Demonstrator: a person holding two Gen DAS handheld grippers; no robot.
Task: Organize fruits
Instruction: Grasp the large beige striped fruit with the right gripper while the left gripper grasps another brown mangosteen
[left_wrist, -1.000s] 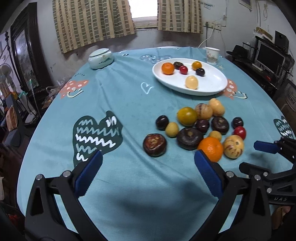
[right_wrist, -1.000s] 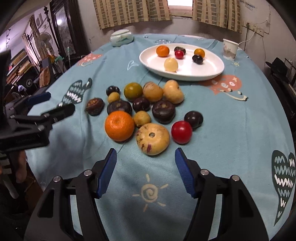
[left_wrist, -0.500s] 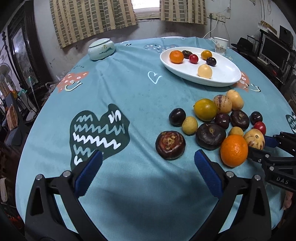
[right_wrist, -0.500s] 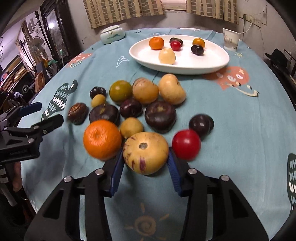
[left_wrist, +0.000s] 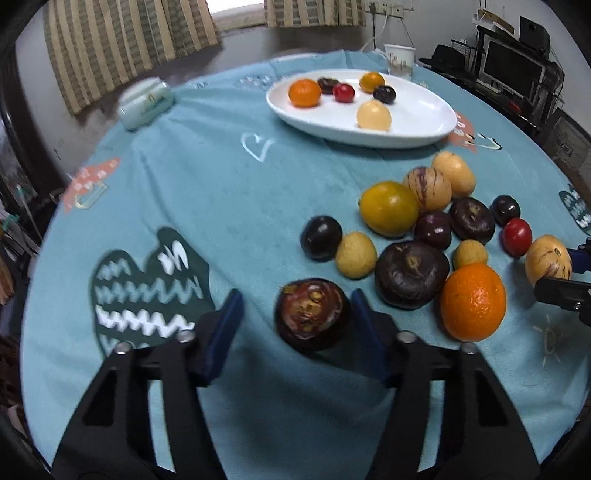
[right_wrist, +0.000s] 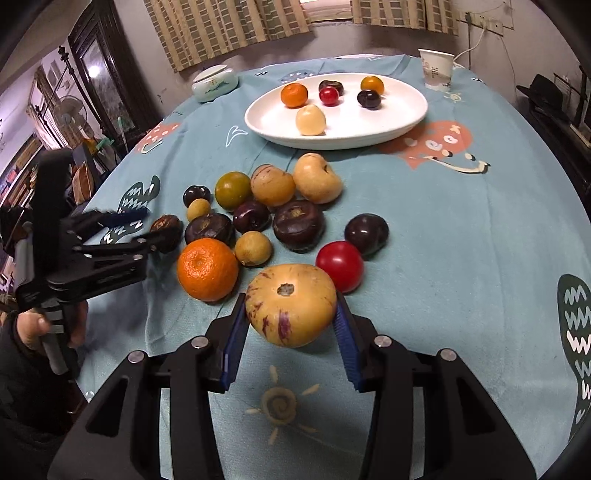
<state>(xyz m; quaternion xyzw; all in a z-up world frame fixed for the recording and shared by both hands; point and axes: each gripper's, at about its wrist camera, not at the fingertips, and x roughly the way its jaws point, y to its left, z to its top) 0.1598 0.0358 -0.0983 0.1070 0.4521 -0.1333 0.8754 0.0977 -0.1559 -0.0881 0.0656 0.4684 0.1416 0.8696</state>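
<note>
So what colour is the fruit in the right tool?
Pale yellow with purple streaks; right wrist view.

A: Where's the room? 
B: Bare tablecloth (right_wrist: 461, 236) right of the fruit cluster (right_wrist: 258, 221), clear up to the white plate (right_wrist: 406, 122). Left of the cluster, open cloth too. 
A: Blockers? 
B: Cluster packed tight, fruits touching, no lane through. Orange (right_wrist: 207, 268) sits just beside the speckled yellow fruit (right_wrist: 291, 304); red one (right_wrist: 340, 266) touches its other side. Paper cup (right_wrist: 436, 68) behind plate.

Lived-in home room, checked curtains (right_wrist: 229, 26), tableclothed table (right_wrist: 461, 221), standing fan (right_wrist: 66, 114), monitor (left_wrist: 511, 70)
</note>
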